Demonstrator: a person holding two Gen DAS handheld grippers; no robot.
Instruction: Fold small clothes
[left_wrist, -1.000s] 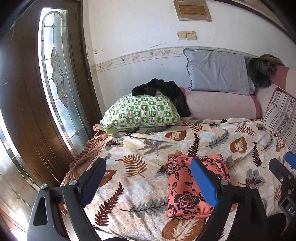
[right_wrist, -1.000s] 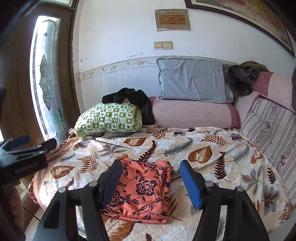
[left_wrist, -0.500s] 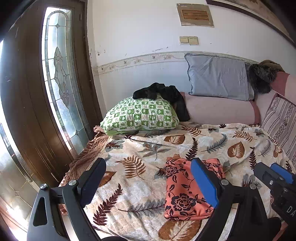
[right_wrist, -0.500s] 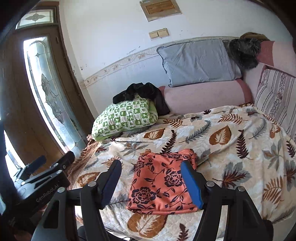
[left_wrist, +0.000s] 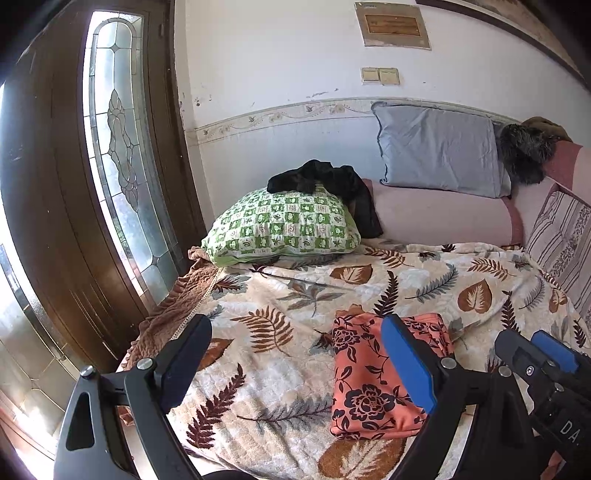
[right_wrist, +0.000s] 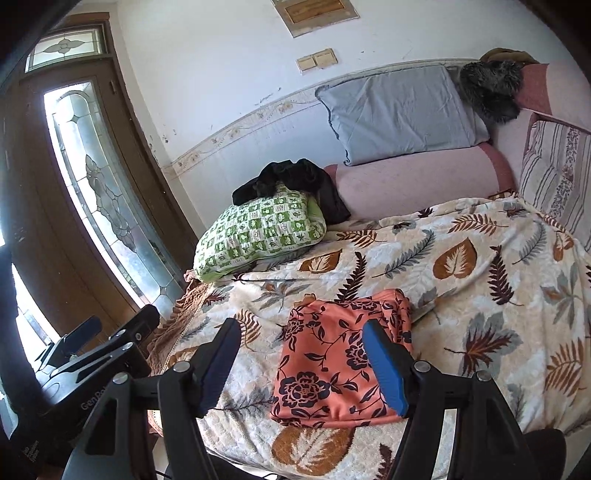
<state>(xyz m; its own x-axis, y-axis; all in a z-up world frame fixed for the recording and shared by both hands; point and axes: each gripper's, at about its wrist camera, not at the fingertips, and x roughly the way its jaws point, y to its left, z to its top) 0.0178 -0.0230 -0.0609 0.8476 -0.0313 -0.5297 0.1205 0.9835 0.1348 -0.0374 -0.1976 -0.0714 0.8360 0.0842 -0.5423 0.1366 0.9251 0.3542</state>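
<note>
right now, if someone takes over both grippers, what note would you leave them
Left gripper: open, empty, held above the bedspread.
Right gripper: open, empty, above the near edge of the bed.
Orange floral garment: folded into a neat rectangle, lying flat on the bedspread near the front edge.
Black garment: crumpled on the green pillow at the back, unfolded.
Done: the orange piece looks finished.
Left: probably fetch and fold the black one.
</note>
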